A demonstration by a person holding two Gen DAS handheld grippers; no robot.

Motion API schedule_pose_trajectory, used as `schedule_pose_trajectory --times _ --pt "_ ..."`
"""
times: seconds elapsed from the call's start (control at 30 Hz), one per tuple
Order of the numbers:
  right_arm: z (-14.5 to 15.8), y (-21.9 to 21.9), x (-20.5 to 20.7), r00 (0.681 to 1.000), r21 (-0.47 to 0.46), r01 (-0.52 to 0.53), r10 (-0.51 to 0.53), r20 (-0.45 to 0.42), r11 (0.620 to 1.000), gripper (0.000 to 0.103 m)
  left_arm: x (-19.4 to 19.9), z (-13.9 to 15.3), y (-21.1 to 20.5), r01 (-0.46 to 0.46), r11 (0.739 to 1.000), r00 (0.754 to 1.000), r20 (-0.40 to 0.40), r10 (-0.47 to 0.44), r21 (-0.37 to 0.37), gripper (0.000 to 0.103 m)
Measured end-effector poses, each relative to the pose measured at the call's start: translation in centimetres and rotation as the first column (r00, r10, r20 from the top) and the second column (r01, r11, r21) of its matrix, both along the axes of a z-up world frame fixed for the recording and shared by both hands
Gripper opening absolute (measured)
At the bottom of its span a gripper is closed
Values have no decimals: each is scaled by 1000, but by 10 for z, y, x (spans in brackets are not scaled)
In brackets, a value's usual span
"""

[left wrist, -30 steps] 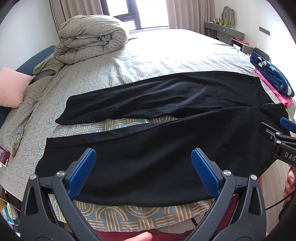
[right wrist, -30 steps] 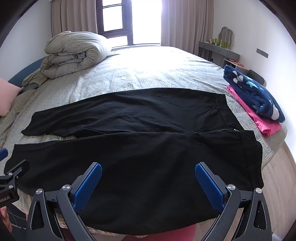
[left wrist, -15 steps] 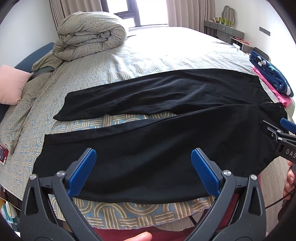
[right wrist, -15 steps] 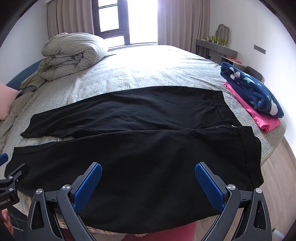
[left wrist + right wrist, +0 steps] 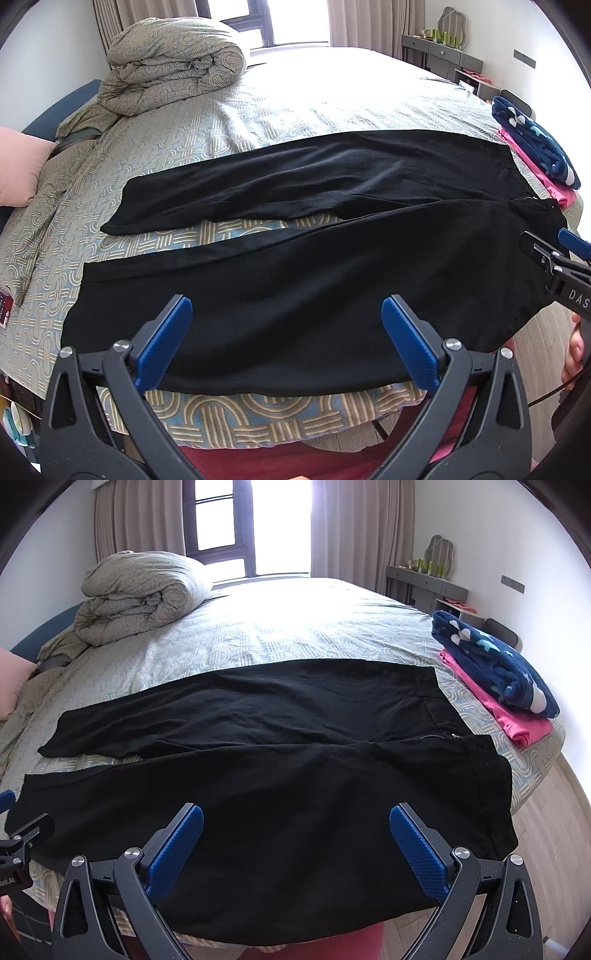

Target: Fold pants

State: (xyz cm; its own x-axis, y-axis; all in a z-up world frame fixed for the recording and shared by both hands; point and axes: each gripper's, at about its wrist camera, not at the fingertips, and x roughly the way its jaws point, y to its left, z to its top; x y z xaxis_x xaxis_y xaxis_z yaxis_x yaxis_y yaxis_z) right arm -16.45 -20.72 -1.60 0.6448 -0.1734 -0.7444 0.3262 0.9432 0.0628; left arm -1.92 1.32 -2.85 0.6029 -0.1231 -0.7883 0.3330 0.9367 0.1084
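Gaping left gripper (image 5: pixel 282 341) and right gripper (image 5: pixel 295 849), "DAS" lettered, above flat black pants (image 5: pixel 295 288).

The pants' (image 5: pixel 295 812) near edge is hidden behind the right gripper (image 5: pixel 295 849), perhaps overhanging.

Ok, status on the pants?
Both tongs open, left and right, holding nothing. Black pants spread flat on bed, unfolded. Nothing on them.
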Motion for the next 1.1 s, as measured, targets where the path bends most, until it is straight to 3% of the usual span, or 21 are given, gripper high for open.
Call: schedule_pose_trajectory --times 0.4,0.63,0.73,0.8,0.83,0.87,0.93,1.0,1.1 --pt "-2 -12 -14 999 36 33 -33 5 999 103 -11 -1 3 -6 1000 1000 17 6 25 102" --pt "-4 -23 -26 999 84 49 -49 0 995 101 -20 -5 25 -17 999 1000 17 17 30 103" --pt "-9 -35 -35 997 124 71 -70 -10 990 91 -19 -13 47 -68 997 998 2 68 43 102" --pt "-17 -47 -43 996 168 89 -86 -26 982 73 -18 -19 68 -113 993 993 -13 113 48 102" --pt "-21 -54 -48 996 206 89 -86 -24 975 55 -18 -20 74 -128 991 991 -17 129 43 102" --pt "-27 -65 -56 996 278 86 -85 -16 957 41 -18 -22 83 -148 989 989 -25 149 30 102" --pt "-42 -89 -72 994 439 100 -110 -3 893 32 -17 -25 103 -188 982 980 -67 186 -28 102" --pt "-62 -113 -89 983 567 169 -176 -44 806 32 -12 -32 122 -235 965 965 -147 218 -115 97" --pt "-82 -135 -106 968 668 235 -235 -91 706 34 -2 -47 144 -309 924 930 -274 244 -227 82"
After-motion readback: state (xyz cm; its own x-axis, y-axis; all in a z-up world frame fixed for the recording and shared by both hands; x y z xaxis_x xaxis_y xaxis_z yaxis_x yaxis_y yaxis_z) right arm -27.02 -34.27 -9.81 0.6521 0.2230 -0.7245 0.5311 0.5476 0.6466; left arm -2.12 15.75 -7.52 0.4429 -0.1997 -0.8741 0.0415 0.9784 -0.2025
